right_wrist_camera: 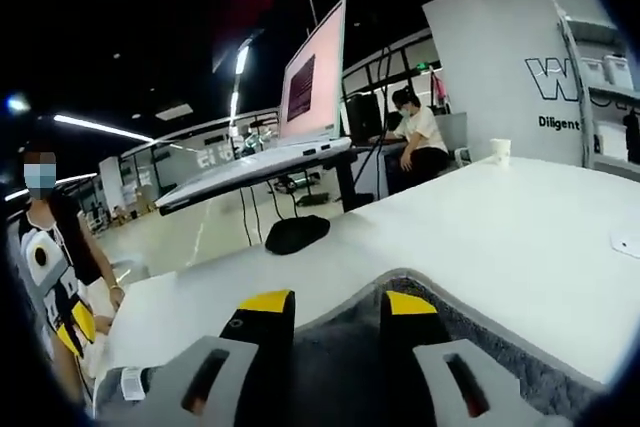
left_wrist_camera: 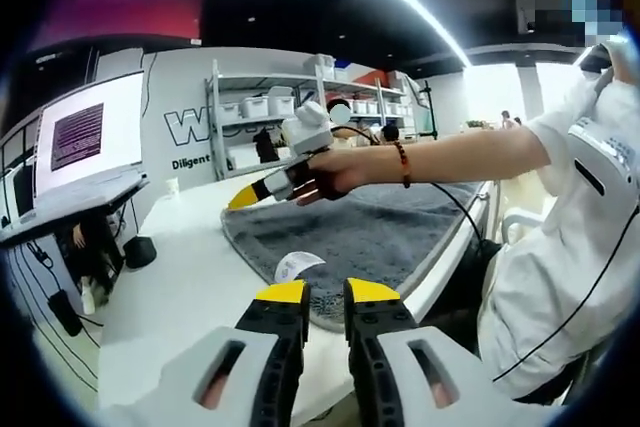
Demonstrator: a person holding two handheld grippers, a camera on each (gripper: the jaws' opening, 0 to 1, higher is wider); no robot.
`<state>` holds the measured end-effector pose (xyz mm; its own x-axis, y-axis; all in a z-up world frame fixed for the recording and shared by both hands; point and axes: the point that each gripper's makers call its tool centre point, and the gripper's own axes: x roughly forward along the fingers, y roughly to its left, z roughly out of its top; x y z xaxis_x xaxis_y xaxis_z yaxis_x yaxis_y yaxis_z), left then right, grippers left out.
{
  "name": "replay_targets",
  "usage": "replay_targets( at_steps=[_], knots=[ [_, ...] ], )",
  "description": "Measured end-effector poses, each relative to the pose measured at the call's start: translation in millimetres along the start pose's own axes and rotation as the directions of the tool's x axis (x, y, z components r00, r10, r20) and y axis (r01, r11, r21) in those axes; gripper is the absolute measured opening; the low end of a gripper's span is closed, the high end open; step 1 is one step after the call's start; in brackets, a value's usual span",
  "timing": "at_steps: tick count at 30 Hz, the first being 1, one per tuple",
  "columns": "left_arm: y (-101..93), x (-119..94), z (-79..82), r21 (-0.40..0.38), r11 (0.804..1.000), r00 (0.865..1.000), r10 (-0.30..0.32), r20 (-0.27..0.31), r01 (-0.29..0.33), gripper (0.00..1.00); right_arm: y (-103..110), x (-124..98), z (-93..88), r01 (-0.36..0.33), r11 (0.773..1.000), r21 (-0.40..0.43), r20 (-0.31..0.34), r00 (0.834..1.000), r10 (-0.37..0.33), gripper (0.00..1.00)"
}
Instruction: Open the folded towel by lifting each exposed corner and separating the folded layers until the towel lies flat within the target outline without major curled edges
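Left gripper view, near to far. Left gripper (left_wrist_camera: pixel 327 292) at the near edge of the table (left_wrist_camera: pixel 180 277), jaws released with a narrow gap, grasping nothing, tips just short of the towel's near edge. Grey towel (left_wrist_camera: pixel 370 227) spread over the table's right side, reaching the right edge; near hem lightly raised, white label (left_wrist_camera: pixel 296 265) at the near corner. No target outline discernible. Beyond, right gripper (left_wrist_camera: pixel 262 190) held in a hand (left_wrist_camera: pixel 330 175) over the towel's far left part, yellow tips pointing past its left edge; jaw state there cannot be told. Far off: laptop (left_wrist_camera: pixel 85 147) on a stand, shelving (left_wrist_camera: pixel 300 107) with bins.

Right gripper view, near to far. Jaws parted, grasping nothing, tips over the towel's (right_wrist_camera: pixel 340 347) rounded corner, bare table (right_wrist_camera: pixel 520 237) beyond. Farther: dark object (right_wrist_camera: pixel 297 232) at the table's far edge, paper cup (right_wrist_camera: pixel 500 151), laptop (right_wrist_camera: pixel 305 77), a seated person (right_wrist_camera: pixel 420 132).

Step in hand, as judged: layers largely opened; final flattening and edge check. Next move calls for lowering onto the corner below the right gripper, pinching one layer only, and drawing outward to remove any curl.
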<state>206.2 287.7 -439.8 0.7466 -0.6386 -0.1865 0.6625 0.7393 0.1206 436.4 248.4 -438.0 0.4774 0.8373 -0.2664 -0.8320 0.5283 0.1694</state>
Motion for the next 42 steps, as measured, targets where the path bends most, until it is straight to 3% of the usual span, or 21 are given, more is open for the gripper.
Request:
replay_targets(
  at_steps=[10, 13, 21, 35, 42],
  knots=[
    [-4.7, 8, 3.5, -0.002, 1.000, 1.000, -0.012, 0.009, 0.012, 0.17, 1, -14, 16.1, -0.006, 1.000, -0.028, 0.019, 1.000, 0.007, 0.33],
    [-6.5, 10, 4.7, -0.002, 1.000, 1.000, -0.018, 0.014, 0.018, 0.18, 2, -16, 12.4, 0.000, 0.997, -0.080, -0.006, 1.000, -0.001, 0.36],
    [-11.4, 16, 8.1, -0.013, 1.000, 0.999, -0.027, 0.028, 0.027, 0.22, 11, -21, -7.8, -0.017, 0.996, -0.089, -0.029, 0.999, 0.014, 0.39],
    [-14.8, 18, 24.1, -0.042, 0.999, 0.995, -0.024, 0.100, 0.028, 0.30, 19, -39, 0.2, -0.020, 0.993, -0.120, 0.004, 1.000, 0.020, 0.44],
    [-20.8, 23, 30.3, -0.048, 0.998, 0.992, -0.034, 0.119, 0.040, 0.33, 38, -53, -1.8, -0.038, 0.985, -0.170, 0.010, 0.999, 0.040, 0.48]
  ],
)
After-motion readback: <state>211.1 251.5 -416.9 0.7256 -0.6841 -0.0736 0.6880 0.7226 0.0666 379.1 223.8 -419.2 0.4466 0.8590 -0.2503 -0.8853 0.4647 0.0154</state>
